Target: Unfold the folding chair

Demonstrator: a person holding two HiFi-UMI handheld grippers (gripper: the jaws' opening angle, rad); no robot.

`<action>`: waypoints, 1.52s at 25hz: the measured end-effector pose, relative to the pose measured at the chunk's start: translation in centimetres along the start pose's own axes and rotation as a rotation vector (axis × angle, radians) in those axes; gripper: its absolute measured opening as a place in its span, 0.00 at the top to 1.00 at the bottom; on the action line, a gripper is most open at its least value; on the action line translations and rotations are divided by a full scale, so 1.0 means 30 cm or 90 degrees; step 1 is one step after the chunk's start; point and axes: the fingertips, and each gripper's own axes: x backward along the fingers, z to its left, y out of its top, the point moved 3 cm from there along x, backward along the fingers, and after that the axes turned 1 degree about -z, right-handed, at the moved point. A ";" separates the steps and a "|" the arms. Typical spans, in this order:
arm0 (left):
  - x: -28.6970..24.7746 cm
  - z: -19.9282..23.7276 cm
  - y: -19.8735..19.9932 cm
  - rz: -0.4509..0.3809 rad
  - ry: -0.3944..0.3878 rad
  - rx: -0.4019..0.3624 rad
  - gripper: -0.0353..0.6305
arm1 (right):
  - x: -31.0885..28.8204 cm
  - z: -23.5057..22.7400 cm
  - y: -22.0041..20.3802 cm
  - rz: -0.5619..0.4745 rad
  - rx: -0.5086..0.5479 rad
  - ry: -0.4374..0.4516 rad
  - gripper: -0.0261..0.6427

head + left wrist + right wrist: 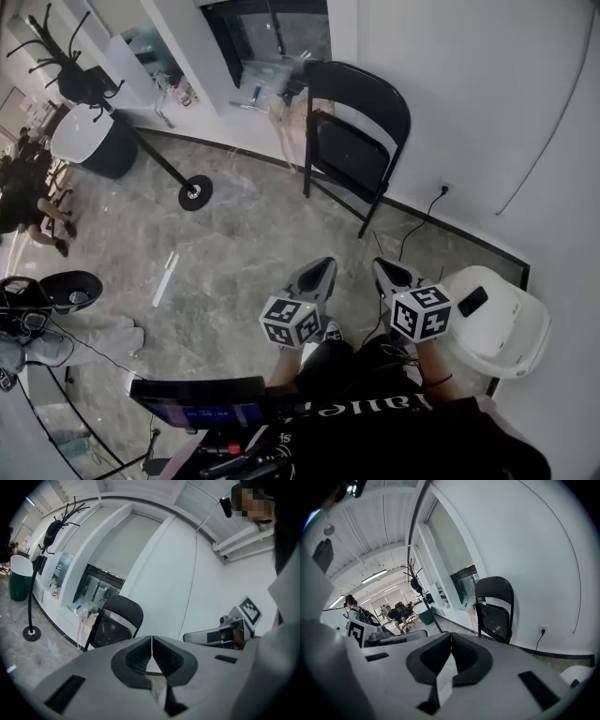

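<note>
The folding chair point(354, 131) stands folded against the white wall point(487, 112), well ahead of both grippers. Its frame is thin black tube. The backrest is a smooth black panel with a rounded top edge. The seat, a flat dark panel with a dull sheen, is swung up close to the frame. In the left gripper view the folding chair point(115, 620) shows above and left of the jaws; in the right gripper view it point(494, 609) shows above and right of them.

The left gripper point(323, 268) is pressed together: its two black ribbed pads meet along a thin line, with nothing between them. The right gripper point(382, 268) is likewise closed on nothing, pad against pad. Both bodies are matt grey moulded shells that taper to the tips, and each carries a cube with black-and-white square markers. The two grippers are held side by side, apart, pointing toward the chair and touching nothing.

The floor point(234, 253) is glossy grey stone with pale veins. A coat stand point(195, 192) with a round black base stands to the left of the chair. A white moulded seat point(511, 337) with rounded edges sits near the right gripper. A black cord point(417, 225) hangs from a wall socket.
</note>
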 end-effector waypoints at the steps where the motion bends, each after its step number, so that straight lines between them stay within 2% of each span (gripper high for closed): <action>1: -0.005 0.022 0.012 -0.003 0.001 0.008 0.94 | -0.012 -0.002 0.013 0.001 0.001 -0.007 0.94; 6: -0.074 0.081 0.036 -0.004 -0.007 0.024 0.93 | -0.075 -0.071 0.071 0.003 -0.009 -0.032 0.94; 14: -0.276 0.195 0.097 0.004 0.010 0.036 0.93 | -0.232 -0.259 0.204 -0.004 -0.020 -0.033 0.94; 20: -0.556 0.298 0.194 -0.005 0.043 0.043 0.94 | -0.412 -0.525 0.398 -0.007 -0.020 -0.014 0.94; 25: -0.804 0.368 0.278 -0.039 0.081 0.090 0.94 | -0.553 -0.727 0.576 0.007 -0.001 0.020 0.94; 28: -0.941 0.373 0.303 -0.045 0.095 0.101 0.93 | -0.622 -0.848 0.667 0.016 0.012 0.038 0.94; 33: -1.075 0.383 0.325 -0.025 0.108 0.099 0.93 | -0.720 -0.963 0.794 0.031 0.047 0.050 0.94; 38: -1.166 0.430 0.324 -0.012 0.131 0.124 0.93 | -0.807 -1.036 0.907 0.026 0.074 0.052 0.94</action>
